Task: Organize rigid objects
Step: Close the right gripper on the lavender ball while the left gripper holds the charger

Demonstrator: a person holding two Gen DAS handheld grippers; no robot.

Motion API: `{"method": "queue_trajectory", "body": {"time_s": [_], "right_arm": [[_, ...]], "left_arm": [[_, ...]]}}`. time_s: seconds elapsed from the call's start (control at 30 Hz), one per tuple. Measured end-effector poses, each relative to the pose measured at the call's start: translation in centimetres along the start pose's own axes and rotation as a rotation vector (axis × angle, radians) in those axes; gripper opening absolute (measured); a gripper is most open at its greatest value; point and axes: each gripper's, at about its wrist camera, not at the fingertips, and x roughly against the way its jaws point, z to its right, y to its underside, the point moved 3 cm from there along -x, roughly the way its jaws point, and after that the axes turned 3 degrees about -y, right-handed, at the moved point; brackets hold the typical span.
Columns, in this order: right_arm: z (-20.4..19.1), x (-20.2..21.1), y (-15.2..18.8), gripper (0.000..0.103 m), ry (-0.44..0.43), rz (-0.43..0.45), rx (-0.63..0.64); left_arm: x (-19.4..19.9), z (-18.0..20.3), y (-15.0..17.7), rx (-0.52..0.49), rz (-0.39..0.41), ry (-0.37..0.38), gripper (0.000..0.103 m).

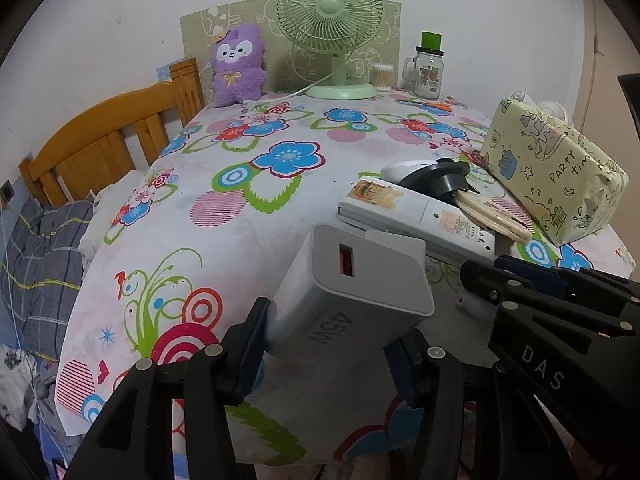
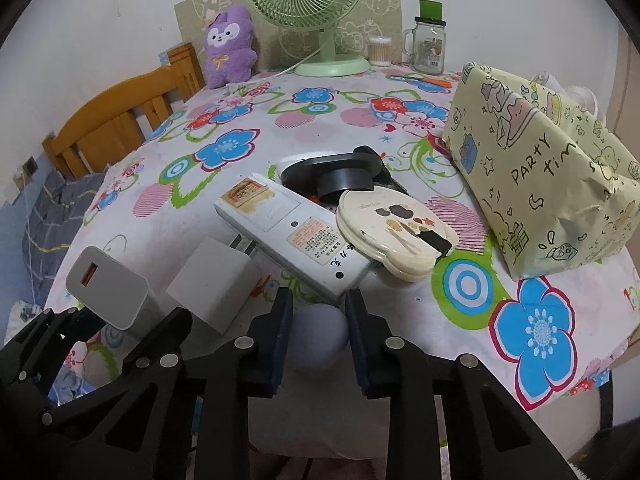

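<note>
Item: grey 45W charger (image 1: 352, 300), clamped in left gripper (image 1: 328, 344), near edge, lifted for sorting. Right gripper (image 2: 318, 332) clamped on lavender rounded object (image 2: 318, 340), beside white power strip (image 2: 292, 236) pile.

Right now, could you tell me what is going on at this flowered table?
A person is tidying small items with two handheld grippers. The left gripper has its jaws shut on a white 45W charger block, held above the flower-patterned tablecloth. The right gripper has its jaws shut on a small rounded pale lilac object at the near edge. A white power strip and a cream oval compact lie just beyond.
</note>
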Motion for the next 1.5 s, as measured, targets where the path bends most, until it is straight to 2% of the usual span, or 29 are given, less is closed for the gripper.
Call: {"method": "queue_trajectory", "body": {"time_s": [0.17, 0.23, 0.27, 0.47, 0.67, 0.77, 0.83, 1.07, 1.17, 1.2, 1.23, 1.3, 1.5], "right_arm": [[0.5, 0.1, 0.3, 0.032, -0.022, -0.003, -0.020], [0.6, 0.0, 0.6, 0.040, -0.027, -0.018, -0.029], [0.6, -0.2, 0.8, 0.040, -0.031, -0.029, -0.032], [-0.5, 0.0, 1.5, 0.044, 0.022, -0.012, 0.029], [-0.6, 0.1, 1.6, 0.042, 0.037, -0.007, 0.030], [-0.9, 0.5, 1.2, 0.031, 0.034, 0.009, 0.038], [-1.1, 0.8, 0.8, 0.026, 0.030, 0.019, 0.048], [-0.6, 0.7, 0.6, 0.026, 0.006, 0.014, 0.024], [-0.2, 0.8, 0.7, 0.030, -0.006, 0.010, 0.001], [-0.1, 0.8, 0.8, 0.037, -0.003, 0.004, -0.004], [-0.1, 0.7, 0.9, 0.050, 0.003, -0.007, -0.004], [0.1, 0.7, 1.2, 0.059, 0.015, -0.021, 0.001], [-0.2, 1.0, 1.9, 0.059, 0.025, -0.025, 0.034]], "left_arm": [[0.5, 0.4, 0.3, -0.006, 0.006, 0.004, 0.056], [0.5, 0.4, 0.6, -0.010, -0.001, 0.002, 0.056], [0.4, 0.4, 0.8, -0.007, -0.006, 0.004, 0.056], [0.5, 0.4, 1.6, -0.019, -0.012, -0.007, 0.056], [0.6, 0.4, 1.6, -0.013, -0.009, 0.011, 0.056], [1.1, 0.6, 1.2, -0.006, 0.007, 0.035, 0.056], [1.4, 0.8, 0.9, -0.016, 0.021, 0.026, 0.056], [0.9, 0.6, 0.9, -0.004, 0.006, 0.024, 0.056], [0.9, 0.5, 1.2, -0.004, 0.003, 0.018, 0.056], [0.9, 0.4, 1.3, 0.003, -0.001, 0.018, 0.056], [1.0, 0.4, 1.4, 0.006, -0.002, 0.020, 0.056], [1.1, 0.3, 1.6, 0.011, 0.000, 0.022, 0.056], [1.3, 0.4, 2.2, 0.004, -0.008, 0.023, 0.056]]}}
